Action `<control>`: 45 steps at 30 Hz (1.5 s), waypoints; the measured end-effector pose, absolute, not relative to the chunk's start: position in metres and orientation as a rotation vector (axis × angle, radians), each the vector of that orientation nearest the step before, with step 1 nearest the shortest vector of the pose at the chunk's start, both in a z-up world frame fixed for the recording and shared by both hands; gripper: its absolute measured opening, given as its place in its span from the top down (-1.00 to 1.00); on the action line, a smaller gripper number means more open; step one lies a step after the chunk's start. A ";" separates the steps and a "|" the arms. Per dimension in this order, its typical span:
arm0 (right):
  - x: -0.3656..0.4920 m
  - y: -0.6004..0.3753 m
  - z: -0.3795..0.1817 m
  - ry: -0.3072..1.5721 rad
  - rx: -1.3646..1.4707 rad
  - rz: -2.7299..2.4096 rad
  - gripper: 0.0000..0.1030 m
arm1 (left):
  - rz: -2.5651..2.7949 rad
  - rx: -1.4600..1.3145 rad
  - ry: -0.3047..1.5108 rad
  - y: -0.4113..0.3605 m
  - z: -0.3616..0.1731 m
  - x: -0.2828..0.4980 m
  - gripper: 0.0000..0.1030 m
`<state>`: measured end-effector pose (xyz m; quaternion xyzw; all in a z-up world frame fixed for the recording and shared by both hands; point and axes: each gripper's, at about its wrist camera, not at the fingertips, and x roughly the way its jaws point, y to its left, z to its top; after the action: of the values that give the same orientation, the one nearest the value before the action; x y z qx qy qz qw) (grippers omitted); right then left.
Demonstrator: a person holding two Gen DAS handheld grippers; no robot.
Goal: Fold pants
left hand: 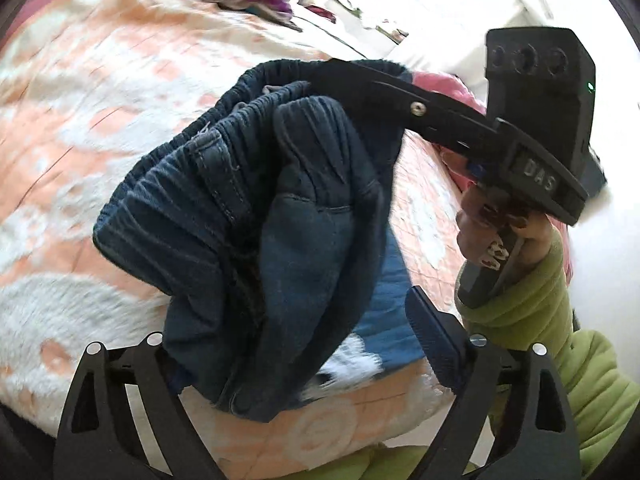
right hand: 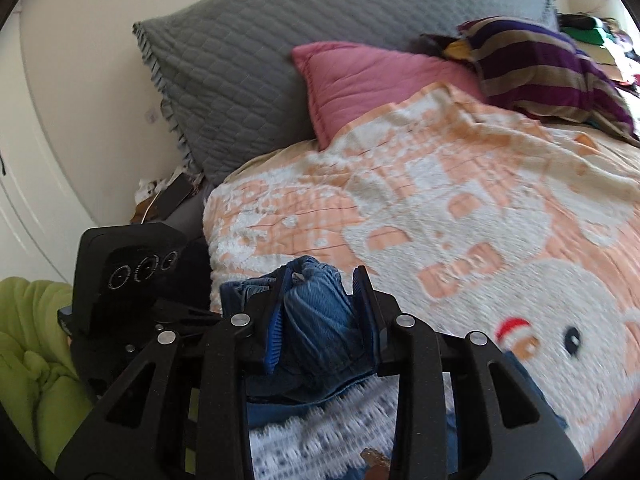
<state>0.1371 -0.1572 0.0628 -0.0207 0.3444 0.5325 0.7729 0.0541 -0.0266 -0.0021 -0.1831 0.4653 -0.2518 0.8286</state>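
You are at the pick-up step. Your right gripper [right hand: 322,312] pinches the bunched waistband of the dark blue jeans [left hand: 256,216], holding them above the peach and white blanket [left hand: 100,92]. Your left gripper [left hand: 288,344] is spread wide, gripping nothing, jeans hanging between its fingers. Next, probably catch the waistband's far side and spread it flat.

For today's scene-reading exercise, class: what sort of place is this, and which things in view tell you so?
Most likely a bedroom in a home. A bed is covered with a peach and white blanket, a large grey quilted pillow and a pink pillow lean at its head, and a striped garment lies beside them.
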 end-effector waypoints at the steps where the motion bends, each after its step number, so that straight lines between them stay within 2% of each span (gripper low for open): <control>1: 0.138 -0.168 0.063 0.744 -0.027 1.140 0.51 | -0.546 -0.361 0.986 -0.037 0.000 0.055 -0.71; 5: 0.135 -0.208 0.058 0.734 0.029 1.088 0.51 | -0.632 -0.295 0.984 -0.065 0.005 0.054 -0.71; 6: 0.134 -0.218 0.055 0.737 0.041 1.062 0.46 | -0.668 -0.282 0.989 -0.073 0.004 0.053 -0.71; 8: 0.135 -0.239 0.049 0.749 0.077 0.989 0.21 | -0.702 -0.239 1.002 -0.086 0.000 0.050 -0.71; 9: 0.135 -0.248 0.045 0.755 0.091 0.942 0.02 | -0.708 -0.226 1.004 -0.089 0.000 0.056 -0.71; 13: 0.124 -0.269 0.025 0.782 0.046 0.770 0.00 | -0.732 -0.224 1.019 -0.087 -0.006 0.065 -0.71; 16: 0.116 -0.264 0.014 0.805 0.049 0.782 -0.21 | -0.720 -0.170 1.023 -0.095 -0.009 0.063 -0.71; 21: 0.113 -0.253 -0.019 0.910 -0.090 0.679 -0.25 | -0.703 -0.098 1.037 -0.109 -0.020 0.062 -0.75; 24: 0.114 -0.257 -0.026 0.935 -0.073 0.643 -0.28 | -0.712 -0.083 1.031 -0.108 -0.029 0.051 -0.75; 27: 0.103 -0.260 -0.016 0.874 -0.082 0.657 -0.30 | -0.723 -0.101 1.012 -0.096 -0.019 0.040 -0.77; 29: 0.096 -0.267 -0.006 0.834 -0.067 0.659 -0.38 | -0.716 -0.125 0.982 -0.084 -0.009 0.035 -0.86; 36: 0.055 -0.288 0.030 0.695 -0.087 0.676 -0.57 | -0.548 -0.180 0.914 -0.030 0.016 0.040 -0.90; 45: -0.015 -0.244 0.051 0.576 -0.323 0.917 -0.59 | -0.395 -0.175 0.935 -0.004 0.031 0.080 -0.88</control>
<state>-0.0152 -0.2438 0.0505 -0.1529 0.2729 0.4343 0.8447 0.0799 -0.0036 0.0308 -0.0836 0.4471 -0.1891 0.8703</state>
